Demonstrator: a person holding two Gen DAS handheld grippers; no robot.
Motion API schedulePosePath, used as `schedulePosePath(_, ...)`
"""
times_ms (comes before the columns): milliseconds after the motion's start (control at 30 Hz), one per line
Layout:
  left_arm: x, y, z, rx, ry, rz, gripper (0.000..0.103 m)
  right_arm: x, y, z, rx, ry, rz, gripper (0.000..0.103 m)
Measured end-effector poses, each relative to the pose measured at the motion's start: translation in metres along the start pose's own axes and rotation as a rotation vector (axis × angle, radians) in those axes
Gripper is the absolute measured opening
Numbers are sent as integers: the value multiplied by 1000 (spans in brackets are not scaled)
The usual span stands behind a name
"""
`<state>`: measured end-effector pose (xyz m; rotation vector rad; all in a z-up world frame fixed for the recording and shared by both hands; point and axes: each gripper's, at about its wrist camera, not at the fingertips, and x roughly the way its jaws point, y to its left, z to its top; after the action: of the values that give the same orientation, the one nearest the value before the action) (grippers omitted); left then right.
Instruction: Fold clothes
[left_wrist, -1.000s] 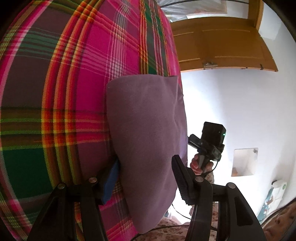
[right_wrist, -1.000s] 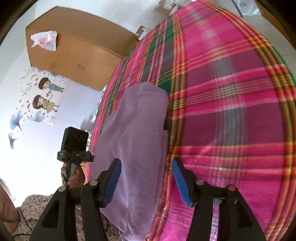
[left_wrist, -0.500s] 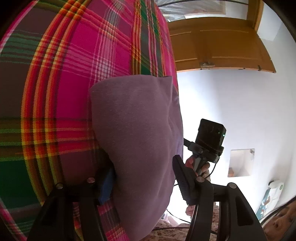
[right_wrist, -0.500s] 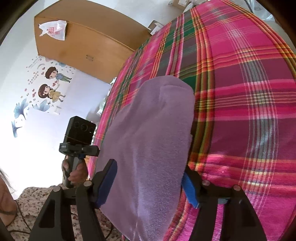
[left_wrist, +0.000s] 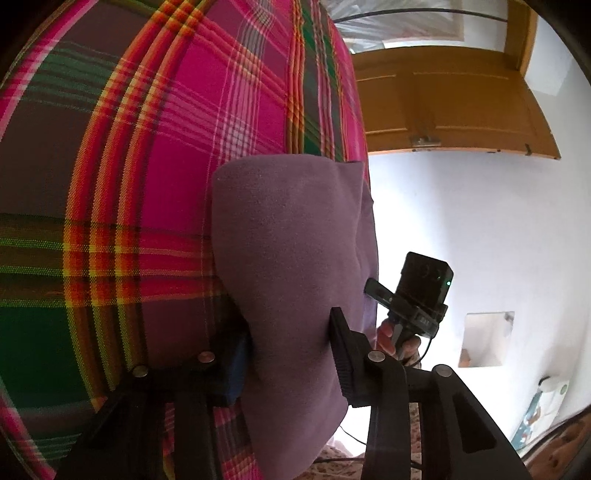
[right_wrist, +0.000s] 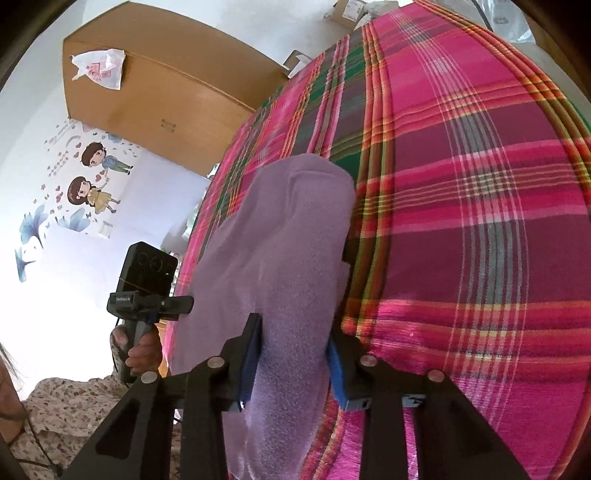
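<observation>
Folded purple towel (left_wrist: 295, 258) lies on the plaid bedspread (left_wrist: 147, 184), at its edge nearest the wooden door (left_wrist: 443, 110). Left gripper (left_wrist: 288, 354) clamps one end of the towel; right gripper (right_wrist: 291, 354) clamps the opposite end, fingers pressed into the fabric.

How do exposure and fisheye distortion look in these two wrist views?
Left wrist view: the white wall is blown out, the plaid bedspread bulges from fisheye, and the purple cloth between the fingers stays sharp. Right wrist view: the wall beside the stickers is overexposed, and the plaid curves strongly; corners vignette black.
</observation>
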<state>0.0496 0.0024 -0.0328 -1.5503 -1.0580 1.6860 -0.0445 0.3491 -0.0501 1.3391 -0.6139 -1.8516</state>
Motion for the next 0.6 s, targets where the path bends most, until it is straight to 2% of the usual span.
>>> schedulePosePath(167,-7,3,1,2,-9,0,37,1,1,-1,-3,-18,-13,28)
schedulePosePath(233,1,-2,5,5,-15,3,36,1,2,-3,-7,-33,-19,27)
schedulePosePath(600,7,-3,15,3,-57,-2,35,-4,1,-12,1,-98,-21,23)
